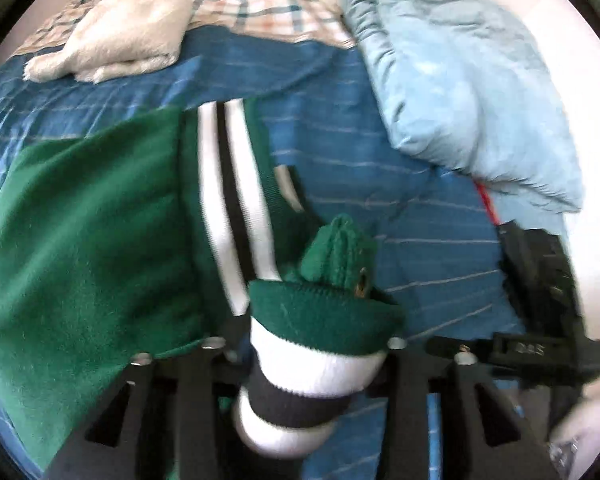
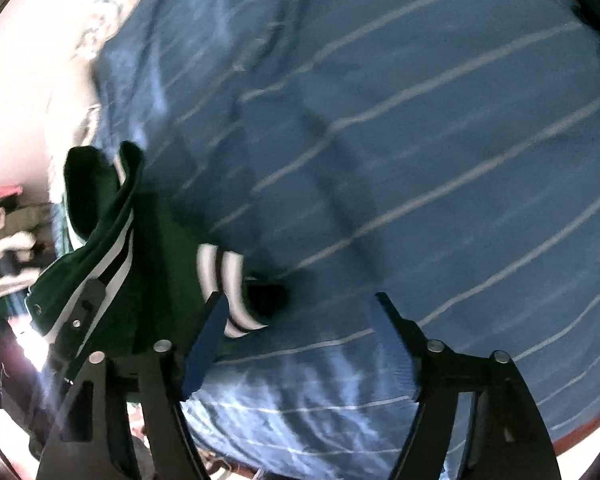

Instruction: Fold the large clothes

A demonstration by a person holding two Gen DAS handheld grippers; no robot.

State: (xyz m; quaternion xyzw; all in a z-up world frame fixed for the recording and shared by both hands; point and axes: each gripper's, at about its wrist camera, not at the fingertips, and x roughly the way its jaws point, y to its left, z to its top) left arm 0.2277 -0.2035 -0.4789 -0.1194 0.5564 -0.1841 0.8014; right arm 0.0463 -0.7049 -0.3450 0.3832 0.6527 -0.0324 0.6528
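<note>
Your left claw (image 1: pixel 320 344) grips the green jacket's (image 1: pixel 92 248) striped cuff (image 1: pixel 316 364); your right claw (image 2: pixel 300 332) hangs released above the bed (image 2: pixel 420 140).

Deep green varsity jacket (image 1: pixel 84 240) trimmed with white-and-black striped ribbing; royal blue bedspread (image 1: pixel 420 240) crossed by thin pale lines; powder-blue duvet (image 1: pixel 460 80); cream fleece throw (image 1: pixel 120 36); orange-and-teal plaid sheet (image 1: pixel 268 4). Black right gripper (image 2: pixel 300 316) faced with blue pads (image 2: pixel 392 356).
</note>
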